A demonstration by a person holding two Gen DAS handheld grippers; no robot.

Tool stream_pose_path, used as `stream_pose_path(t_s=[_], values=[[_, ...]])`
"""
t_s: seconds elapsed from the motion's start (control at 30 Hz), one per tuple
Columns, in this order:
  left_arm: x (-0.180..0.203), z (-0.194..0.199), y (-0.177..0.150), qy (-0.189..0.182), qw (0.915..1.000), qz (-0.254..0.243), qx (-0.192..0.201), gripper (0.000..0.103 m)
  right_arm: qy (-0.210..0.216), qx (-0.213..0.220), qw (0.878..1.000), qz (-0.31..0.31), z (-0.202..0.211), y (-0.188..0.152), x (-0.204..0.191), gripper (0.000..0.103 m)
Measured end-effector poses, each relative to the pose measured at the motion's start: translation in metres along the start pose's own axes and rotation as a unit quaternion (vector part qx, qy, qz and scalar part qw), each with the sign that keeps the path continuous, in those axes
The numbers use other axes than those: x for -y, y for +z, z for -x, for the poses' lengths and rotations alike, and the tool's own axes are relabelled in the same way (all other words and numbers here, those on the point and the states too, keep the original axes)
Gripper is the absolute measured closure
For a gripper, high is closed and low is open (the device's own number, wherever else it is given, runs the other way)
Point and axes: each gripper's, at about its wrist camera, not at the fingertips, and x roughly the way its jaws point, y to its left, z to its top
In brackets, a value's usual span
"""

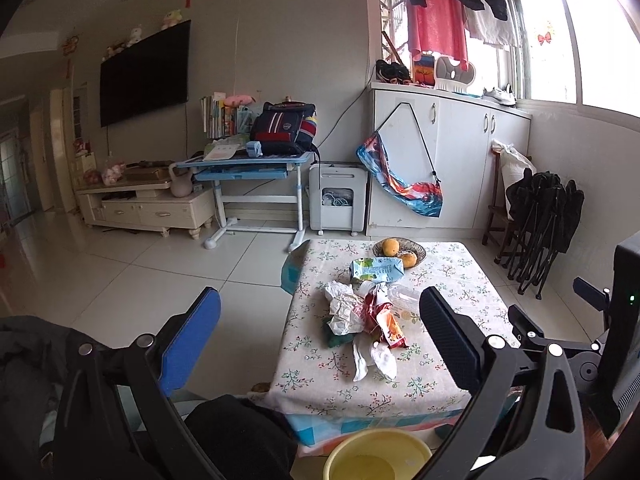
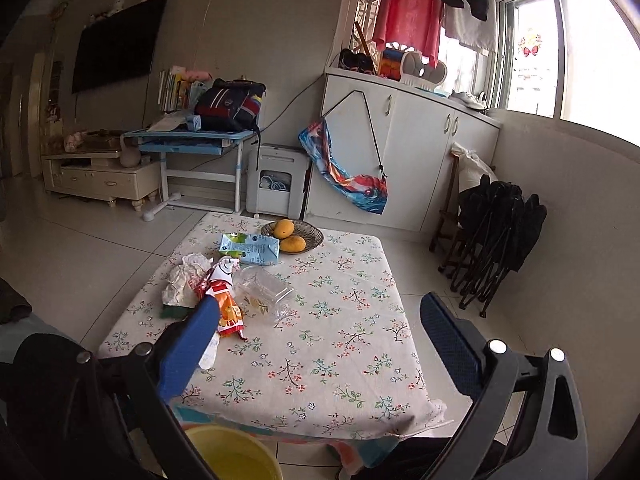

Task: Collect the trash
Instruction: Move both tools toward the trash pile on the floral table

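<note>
Both grippers hanging open above the table edge
The left gripper (image 1: 320,344) and right gripper (image 2: 320,344) are gaping, gripping nothing; wrappers (image 1: 362,316) are lying beside a carton (image 1: 376,270).

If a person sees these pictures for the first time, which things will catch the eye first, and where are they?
First comes the heap of trash, crumpled paper and bright wrappers, on the left part of the floral tablecloth. Behind it lie a blue-green carton and a basket of mangoes near the table's far edge. A yellow bucket stands below the near edge, and both grippers hang open.
</note>
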Motion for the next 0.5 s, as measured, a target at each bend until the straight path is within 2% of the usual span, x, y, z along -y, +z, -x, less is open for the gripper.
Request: stream_pose_path(t_s=[0.23, 0.5], values=[[-0.004, 0.029, -0.002, 0.000, 0.9999, 0.000, 0.012, 0.007, 0.008, 0.026, 1.000, -0.005, 0.029, -0.001, -0.004, 0.007], [0.001, 0.022, -0.005, -0.009, 1.0000, 0.001, -0.003, 0.007, 0.008, 0.038, 0.999, -0.011, 0.034, -0.001, -0.006, 0.007]])
